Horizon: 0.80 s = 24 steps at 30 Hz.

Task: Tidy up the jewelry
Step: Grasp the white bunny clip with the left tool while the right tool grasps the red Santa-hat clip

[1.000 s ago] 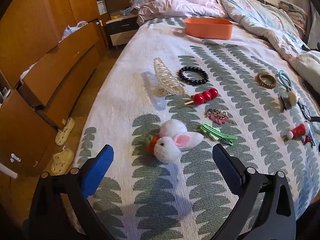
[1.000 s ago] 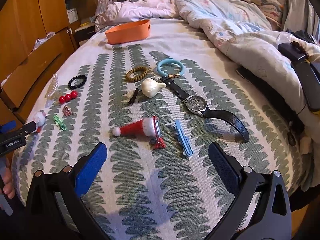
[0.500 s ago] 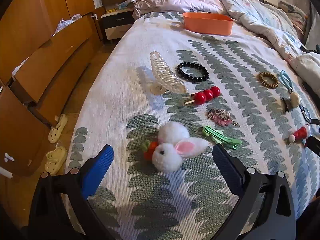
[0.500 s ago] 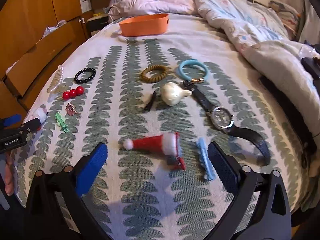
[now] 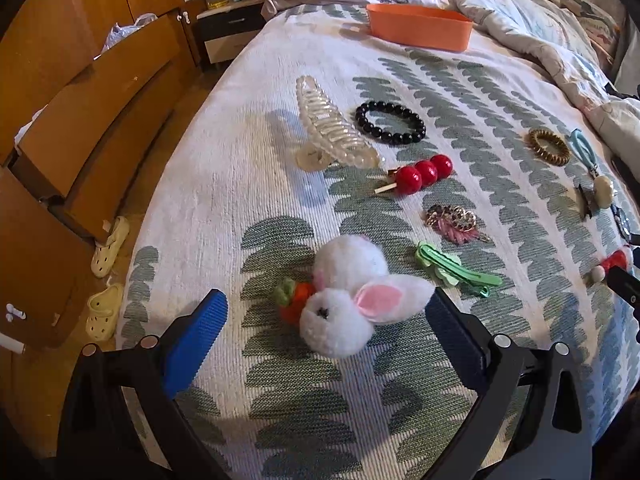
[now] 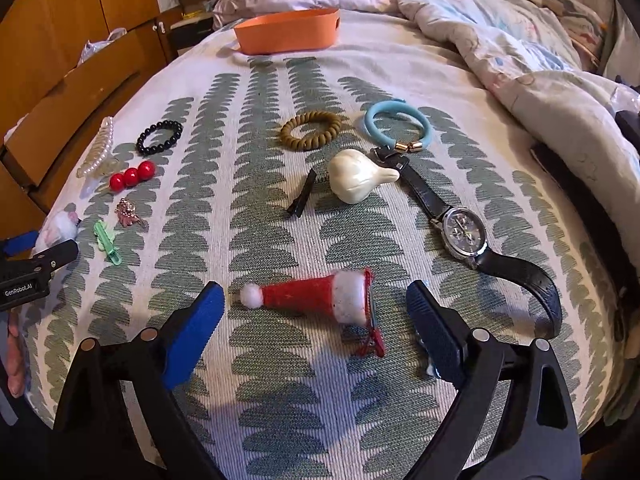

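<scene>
Bed (image 6: 256,184) with a leaf-patterned cover, bearing an orange tray (image 6: 288,32) at the far end and a rumpled quilt (image 6: 520,52) on the right. Spread apart on the cover: watch (image 6: 464,232), Santa-hat clip (image 6: 320,296), garlic-shaped clip (image 6: 356,176), blue ring (image 6: 396,124), black bead bracelet (image 5: 390,122), clear hair claw (image 5: 328,128), rabbit pompom (image 5: 352,296).

Right gripper (image 6: 314,312) jaws closing around santa hat clip (image 6: 320,298), not touching; watch (image 6: 466,236) beside.

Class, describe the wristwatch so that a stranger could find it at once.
Start at the orange bin at the bed's far end and come toward the camera, right of centre. The wristwatch lies past the blue ring: the only piece with a dial and black strap.
</scene>
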{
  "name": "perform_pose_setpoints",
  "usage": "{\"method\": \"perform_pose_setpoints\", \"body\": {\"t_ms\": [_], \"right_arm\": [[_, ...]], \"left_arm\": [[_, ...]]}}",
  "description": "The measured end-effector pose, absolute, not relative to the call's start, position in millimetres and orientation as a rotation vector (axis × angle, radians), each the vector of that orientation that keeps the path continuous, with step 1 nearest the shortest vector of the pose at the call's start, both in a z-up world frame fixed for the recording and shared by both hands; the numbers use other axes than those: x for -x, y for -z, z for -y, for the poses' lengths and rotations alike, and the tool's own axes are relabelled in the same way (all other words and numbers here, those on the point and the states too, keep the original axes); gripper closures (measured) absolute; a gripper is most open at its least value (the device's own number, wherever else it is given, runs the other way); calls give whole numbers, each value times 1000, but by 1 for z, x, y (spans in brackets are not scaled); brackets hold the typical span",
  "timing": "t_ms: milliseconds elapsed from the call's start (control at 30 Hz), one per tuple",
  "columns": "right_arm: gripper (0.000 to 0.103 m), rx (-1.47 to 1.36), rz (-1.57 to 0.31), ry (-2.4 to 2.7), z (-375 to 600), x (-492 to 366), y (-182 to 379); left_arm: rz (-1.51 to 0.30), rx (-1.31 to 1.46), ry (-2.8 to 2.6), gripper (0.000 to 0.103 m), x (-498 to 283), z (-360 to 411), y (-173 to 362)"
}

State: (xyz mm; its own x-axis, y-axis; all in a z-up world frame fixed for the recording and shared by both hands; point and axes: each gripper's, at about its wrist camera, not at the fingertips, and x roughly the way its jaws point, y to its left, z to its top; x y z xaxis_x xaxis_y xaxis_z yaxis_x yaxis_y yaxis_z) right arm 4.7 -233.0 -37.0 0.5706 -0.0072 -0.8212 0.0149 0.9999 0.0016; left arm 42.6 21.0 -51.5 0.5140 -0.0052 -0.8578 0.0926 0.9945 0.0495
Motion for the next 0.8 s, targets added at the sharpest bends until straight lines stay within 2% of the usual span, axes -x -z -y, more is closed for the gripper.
{"method": "perform_pose_setpoints", "body": {"t_ms": [200,333,367,433,567,633,700,800], "right_arm": [[29,-54,-1010,-10,235,-11,47],[30,-62,-1008,-7,236,-12,48],[30,-67,-1007,-7,236,-11,48],[31,-74,-1008,-7,237,-11,48],[33,-85,-1009,-8,239,-12,49],[36,-95,-1009,-10,240,-13,49],[46,-112,-1006,-17,241,-12,48],[55,-136,-1008,-39,242,-11,47]], "left_arm": [[-1034,-91,44,5,-48,-23,55],[-1028,-96,33,5,-49,-24,55],[-1029,-92,35,8,-49,-25,55],[-1039,-95,38,22,-51,-25,57],[-1039,-102,49,26,-50,-23,58],[-1038,-101,55,34,-50,-24,58],[-1040,-97,60,36,-50,-25,58],[-1036,-95,67,47,-50,-26,58]]}}
